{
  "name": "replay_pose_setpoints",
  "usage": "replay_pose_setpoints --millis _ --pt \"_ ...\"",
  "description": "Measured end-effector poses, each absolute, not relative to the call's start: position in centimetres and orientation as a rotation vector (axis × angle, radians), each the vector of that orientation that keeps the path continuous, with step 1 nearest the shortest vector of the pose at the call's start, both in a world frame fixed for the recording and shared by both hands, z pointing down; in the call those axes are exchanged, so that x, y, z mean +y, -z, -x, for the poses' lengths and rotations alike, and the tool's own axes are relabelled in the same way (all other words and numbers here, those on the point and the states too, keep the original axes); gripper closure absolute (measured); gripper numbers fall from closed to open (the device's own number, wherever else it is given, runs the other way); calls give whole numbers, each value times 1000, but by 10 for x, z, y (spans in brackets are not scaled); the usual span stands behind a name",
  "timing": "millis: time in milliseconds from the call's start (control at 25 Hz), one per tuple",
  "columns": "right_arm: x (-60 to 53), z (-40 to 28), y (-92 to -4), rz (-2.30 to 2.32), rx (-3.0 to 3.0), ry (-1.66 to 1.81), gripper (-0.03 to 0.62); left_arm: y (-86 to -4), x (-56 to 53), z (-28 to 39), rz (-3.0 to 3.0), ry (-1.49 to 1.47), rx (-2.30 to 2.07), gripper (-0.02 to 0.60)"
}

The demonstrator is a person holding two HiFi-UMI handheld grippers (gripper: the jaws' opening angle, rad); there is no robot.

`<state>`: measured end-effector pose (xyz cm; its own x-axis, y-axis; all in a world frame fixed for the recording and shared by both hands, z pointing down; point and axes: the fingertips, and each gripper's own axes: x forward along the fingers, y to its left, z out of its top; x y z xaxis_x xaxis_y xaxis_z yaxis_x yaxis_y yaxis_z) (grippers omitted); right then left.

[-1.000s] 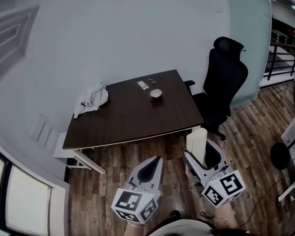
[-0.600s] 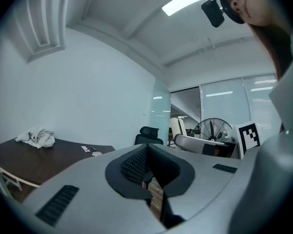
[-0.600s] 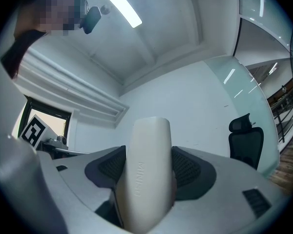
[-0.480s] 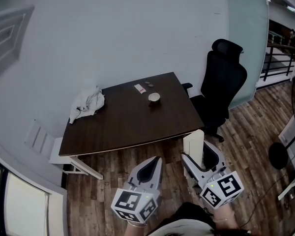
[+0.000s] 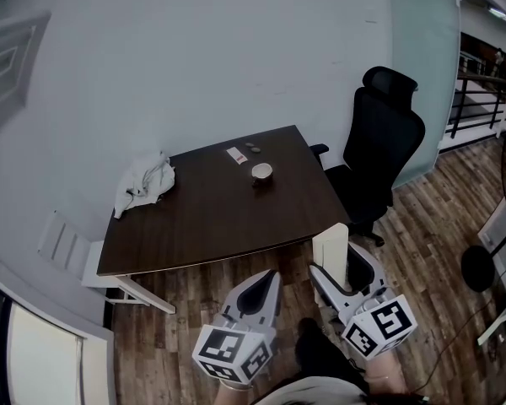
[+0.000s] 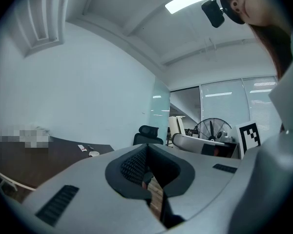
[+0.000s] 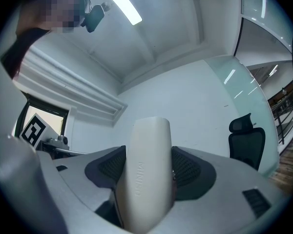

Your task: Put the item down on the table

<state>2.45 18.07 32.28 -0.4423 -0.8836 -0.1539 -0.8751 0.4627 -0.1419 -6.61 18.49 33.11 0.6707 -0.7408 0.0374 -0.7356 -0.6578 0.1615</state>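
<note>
table [image 5: 211, 218] front half bare | cloth [image 5: 143, 182] rear-left corner | bowl [image 5: 261, 172], card [image 5: 234, 154] rear-right | chair [image 5: 381, 154] beside right edge

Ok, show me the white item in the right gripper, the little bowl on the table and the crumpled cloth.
white item [image 7: 147, 169], right gripper view, middle of its front face, between the jaws.
bowl [image 5: 261, 171], head view, its centre.
cloth [image 5: 143, 184], head view, middle of the bunched fabric.

Cream item held upright, clear of the table

The smooth cream-white item [image 7: 145, 160], a tall slab with a rounded top and faint lettering down its face, stands upright, clamped between the jaws of the right gripper [image 5: 341, 264]. It hangs just short of the near right corner of the dark brown table [image 5: 211, 218], not touching it.
</note>
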Motion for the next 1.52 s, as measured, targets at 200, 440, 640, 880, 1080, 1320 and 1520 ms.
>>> replay_pose_setpoints --millis 200,440,640,880,1080,1320,1520 --pt "148 -30 -325 1523 2499 72 290 -334 152 62 -2724 33 -1216 562" --pt "102 -38 -329 1515 2507 84 290 -336 106 52 -2721 5 -1224 562" --pt "57 -48 -327 1509 2508 96 290 -332 63 42 -2716 -12 -1229 563" --pt "6 -58 -329 1497 2524 117 290 -334 14 33 -2702 -26 -1242 562" --pt "-35 -59 -329 1460 2550 124 290 -335 -26 28 -2685 -26 -1271 563" --pt "-86 -65 -330 1423 2585 131 290 -336 -73 23 -2654 -25 -1316 563" --pt "-127 -68 -335 1393 2634 117 290 -337 -111 14 -2638 -5 -1351 561"
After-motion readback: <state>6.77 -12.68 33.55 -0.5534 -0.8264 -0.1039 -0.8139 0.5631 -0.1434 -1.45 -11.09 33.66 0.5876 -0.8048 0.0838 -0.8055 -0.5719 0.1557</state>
